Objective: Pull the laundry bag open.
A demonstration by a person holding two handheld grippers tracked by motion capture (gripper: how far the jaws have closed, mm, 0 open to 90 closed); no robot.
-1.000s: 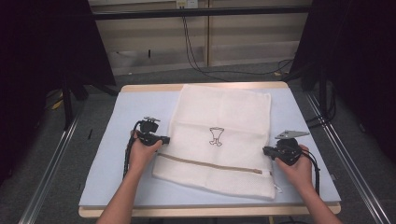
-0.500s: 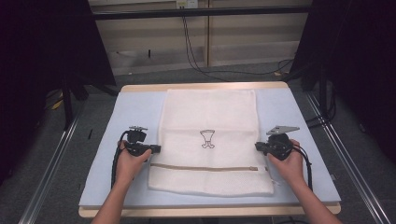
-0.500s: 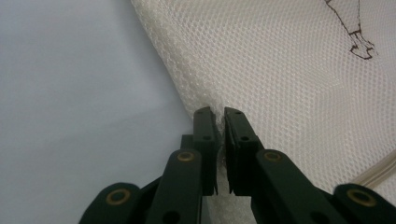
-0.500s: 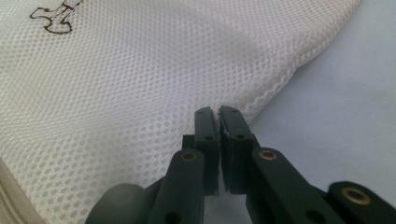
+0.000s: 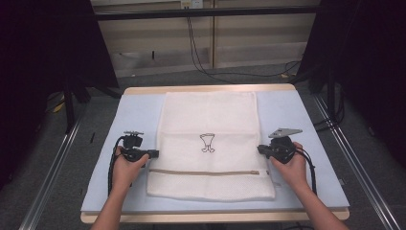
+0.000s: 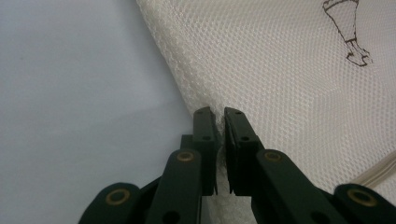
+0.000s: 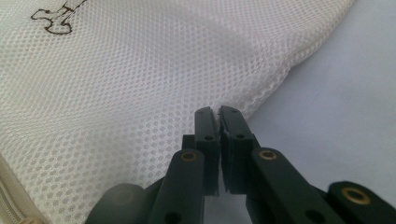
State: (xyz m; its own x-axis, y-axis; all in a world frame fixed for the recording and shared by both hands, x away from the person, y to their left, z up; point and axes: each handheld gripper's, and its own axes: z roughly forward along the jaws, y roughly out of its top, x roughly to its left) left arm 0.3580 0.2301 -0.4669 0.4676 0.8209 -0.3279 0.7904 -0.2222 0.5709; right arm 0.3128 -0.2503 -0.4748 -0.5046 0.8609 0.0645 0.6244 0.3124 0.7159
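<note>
From the high view, a white mesh laundry bag (image 5: 209, 143) lies flat on the blue-covered counter (image 5: 134, 112), its beige zipper (image 5: 203, 172) running across near the person's edge and a small dark drawing (image 5: 207, 143) at its middle. The left claw (image 5: 154, 154) meets the bag's left edge, the right claw (image 5: 261, 149) its right edge, each held in a hand. In the left gripper view, the left claw (image 6: 221, 116) is closed, pinching the bag's (image 6: 289, 84) side hem. In the right gripper view, the right claw (image 7: 218, 114) is likewise clamped on the mesh (image 7: 130, 79) edge beside bare blue counter (image 7: 336, 93).
</note>
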